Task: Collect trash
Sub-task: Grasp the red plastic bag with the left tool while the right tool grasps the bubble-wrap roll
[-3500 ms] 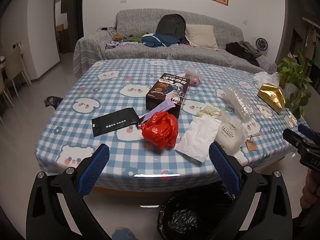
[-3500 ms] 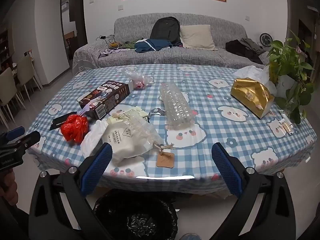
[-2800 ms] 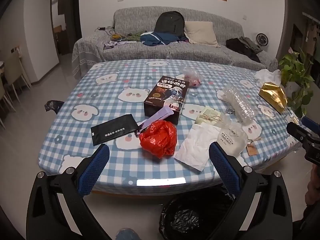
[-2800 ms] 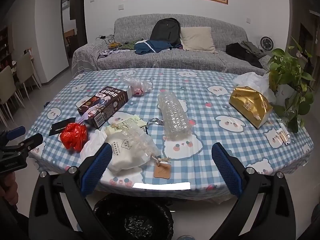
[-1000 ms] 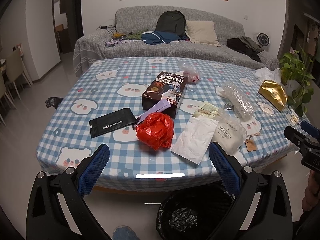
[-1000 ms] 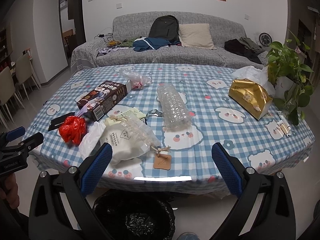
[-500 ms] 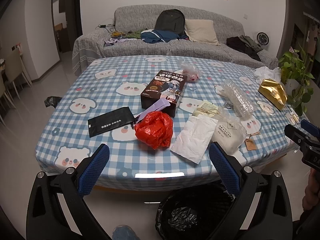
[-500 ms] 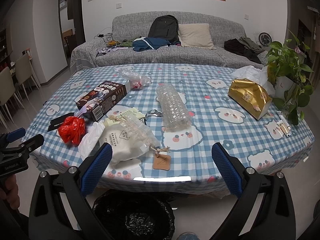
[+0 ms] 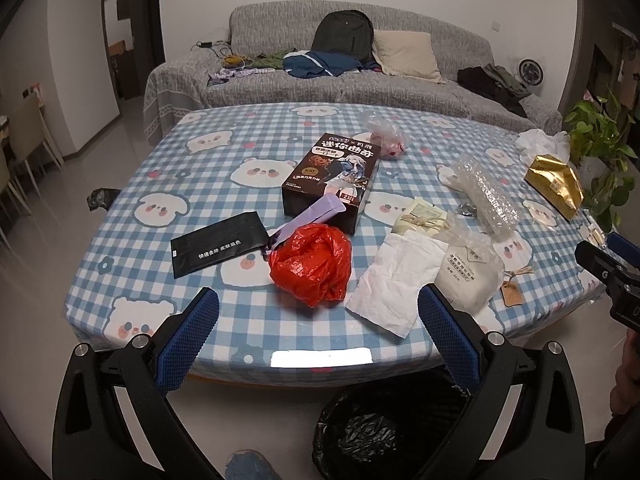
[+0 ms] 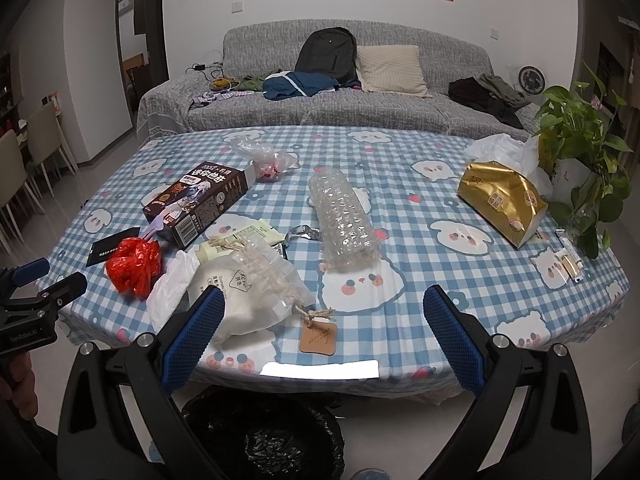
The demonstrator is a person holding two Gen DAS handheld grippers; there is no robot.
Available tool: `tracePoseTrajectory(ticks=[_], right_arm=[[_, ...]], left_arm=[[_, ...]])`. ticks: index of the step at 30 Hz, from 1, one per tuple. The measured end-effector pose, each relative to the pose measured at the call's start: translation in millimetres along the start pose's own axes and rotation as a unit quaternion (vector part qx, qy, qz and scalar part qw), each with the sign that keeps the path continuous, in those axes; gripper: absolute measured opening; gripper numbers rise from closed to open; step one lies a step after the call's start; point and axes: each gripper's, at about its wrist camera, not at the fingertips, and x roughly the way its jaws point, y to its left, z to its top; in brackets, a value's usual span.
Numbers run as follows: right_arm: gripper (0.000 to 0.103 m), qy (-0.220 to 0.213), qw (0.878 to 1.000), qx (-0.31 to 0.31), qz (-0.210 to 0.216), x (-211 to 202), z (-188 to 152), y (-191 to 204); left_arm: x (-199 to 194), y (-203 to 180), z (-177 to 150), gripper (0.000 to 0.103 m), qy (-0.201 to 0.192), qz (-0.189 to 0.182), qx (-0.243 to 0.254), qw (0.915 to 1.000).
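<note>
left gripper [image 9: 318, 312]: we see its blue-padded fingers spread wide, nothing between them; it hangs off the near table edge, lined up on the red bag, likely our first pick.
right gripper [image 10: 320, 312]: fingers equally wide apart, empty; short of the table edge, facing the white pouch.
crumpled red plastic bag [image 9: 310, 264]: near the front edge, just in front of the dark box, touching a lilac strip; easy reach for the left side.
white drawstring pouch in clear wrap [image 10: 256, 292]: close to the front edge, its cord and brown tag [image 10: 318, 338] trailing toward us.
flat white paper packet [image 9: 396, 276]: between red bag and pouch, partly tucked under the pouch.
flat black sachet [image 9: 218, 242]: left of the red bag, apart from it.
dark printed cardboard box [image 9: 332, 180]: mid-table, well behind the bag.
rolled clear bubble wrap [image 10: 344, 224]: mid-table, farther off.
black-lined trash bin [image 10: 262, 436]: on the floor under the front edge, between both grippers, so we judge drops will be short.
gold tissue pack [image 10: 502, 204]: far right by the potted plant [image 10: 580, 152]; probably not trash.
checked bear-print tablecloth [image 9: 192, 156]: covers the table.
hidden: bin rim cut off by gripper frames; the small foil scrap by the bubble wrap is too small to identify; the knotted clear bag's contents at the back are unclear.
</note>
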Motion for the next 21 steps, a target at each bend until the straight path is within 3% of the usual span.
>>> tracePoseTrajectory(ticks=[21], right_arm=[[0.095,0.046,0.999,-0.007,-0.021,102,54,-16]], left_arm=[[87,8,26,0.096,0.064,0.015,0.003,0.9978]])
